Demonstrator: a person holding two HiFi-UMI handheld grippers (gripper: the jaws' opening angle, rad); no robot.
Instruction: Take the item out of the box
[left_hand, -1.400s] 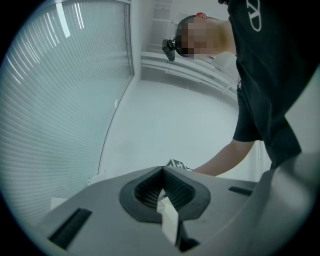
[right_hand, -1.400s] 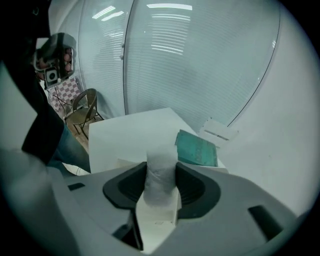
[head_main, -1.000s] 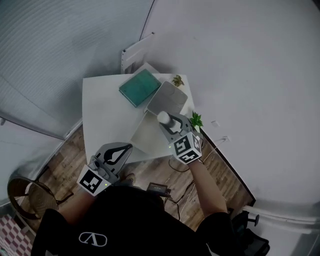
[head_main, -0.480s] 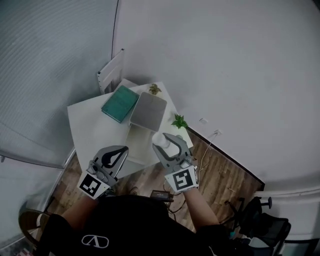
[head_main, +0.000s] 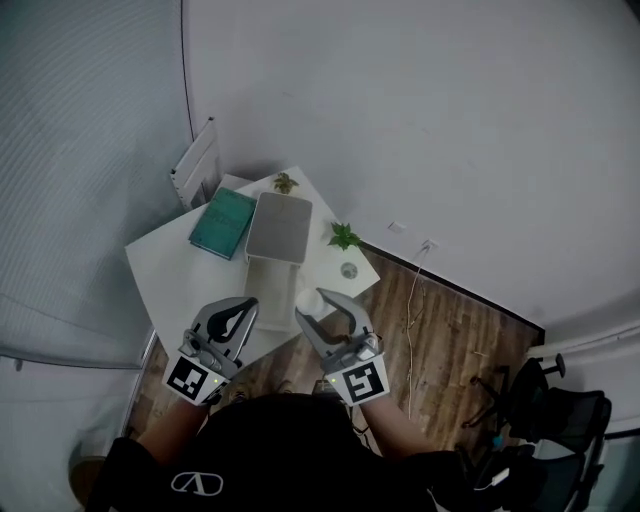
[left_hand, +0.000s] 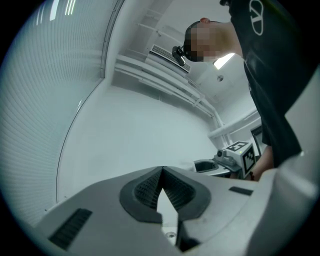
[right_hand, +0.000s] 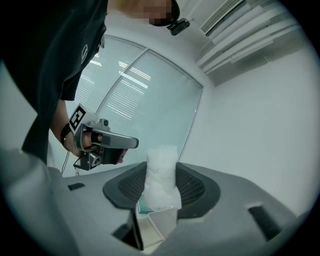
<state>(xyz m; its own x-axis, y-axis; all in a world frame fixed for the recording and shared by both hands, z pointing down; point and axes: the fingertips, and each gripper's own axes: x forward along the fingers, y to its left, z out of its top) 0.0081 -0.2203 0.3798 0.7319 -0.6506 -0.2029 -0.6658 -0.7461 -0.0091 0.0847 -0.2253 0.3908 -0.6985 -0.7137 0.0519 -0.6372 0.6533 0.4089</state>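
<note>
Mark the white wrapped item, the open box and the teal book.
white wrapped item (right_hand: 161, 175), right gripper view, middle of its wrapping
open box (head_main: 279, 225), head view, its grey lid
teal book (head_main: 222, 222), head view, centre of the cover

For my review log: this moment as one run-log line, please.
right gripper: shut on white wrapped item, clear of open box | left gripper: shut, empty

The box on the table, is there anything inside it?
The box's visible inside looks bare and white. Its near end is covered by the right gripper, whose fingers clamp a white crumpled item, so that part cannot be seen.
</note>
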